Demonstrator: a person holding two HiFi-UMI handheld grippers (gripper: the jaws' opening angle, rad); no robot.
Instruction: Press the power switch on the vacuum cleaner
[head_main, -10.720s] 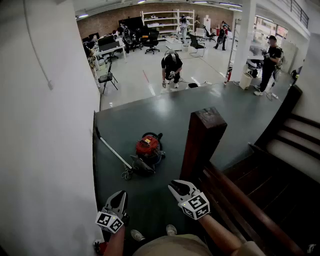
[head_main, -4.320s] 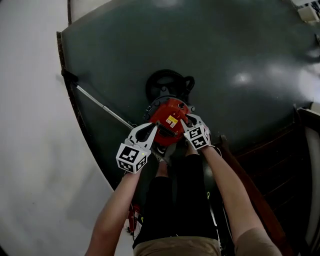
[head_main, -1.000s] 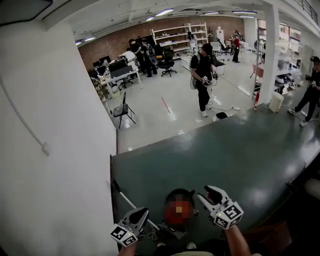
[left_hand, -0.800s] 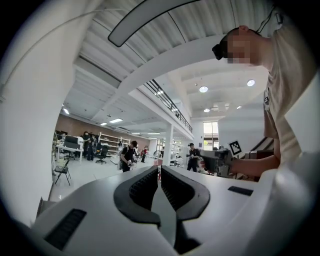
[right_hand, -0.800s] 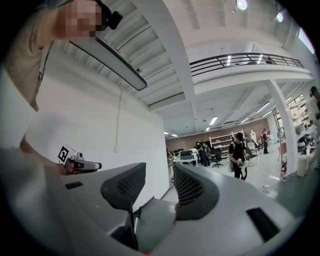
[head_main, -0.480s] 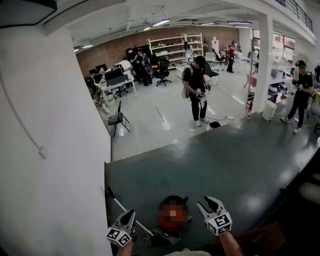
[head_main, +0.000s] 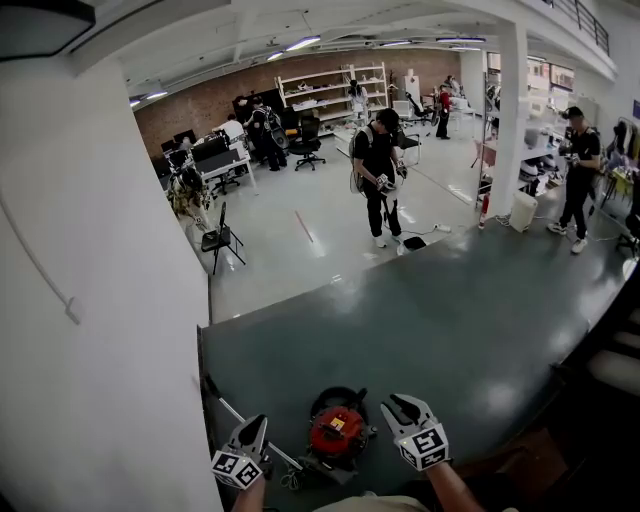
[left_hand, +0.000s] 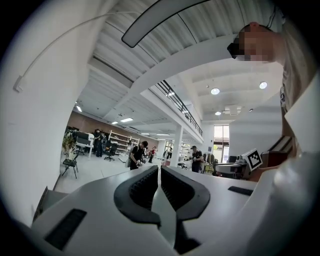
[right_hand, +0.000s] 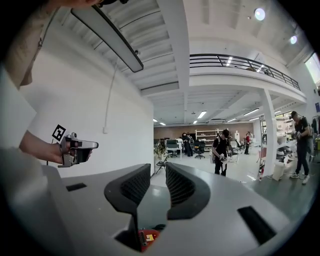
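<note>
The red vacuum cleaner (head_main: 338, 432) sits on the dark green floor at the bottom of the head view, its metal wand (head_main: 240, 420) running off to the left. My left gripper (head_main: 257, 421) hovers to the left of it, and my right gripper (head_main: 397, 403) just to the right; neither touches it. In the left gripper view the left gripper (left_hand: 160, 172) is shut with nothing between its jaws. The right gripper (right_hand: 158, 176) has a gap between its jaws, which are closing on nothing. A corner of the vacuum cleaner (right_hand: 146, 239) shows below those jaws.
A white wall (head_main: 100, 300) stands close on the left. The green floor (head_main: 450, 320) stretches ahead to a grey hall floor, where a person in black (head_main: 378, 165) stands, with a folding chair (head_main: 215, 240) and a white pillar (head_main: 505, 100). Dark stairs lie at the right.
Both grippers have sunk lower in the head view. The right jaws have narrowed. The view has shifted, so the vacuum cleaner now shows plainly between the grippers.
</note>
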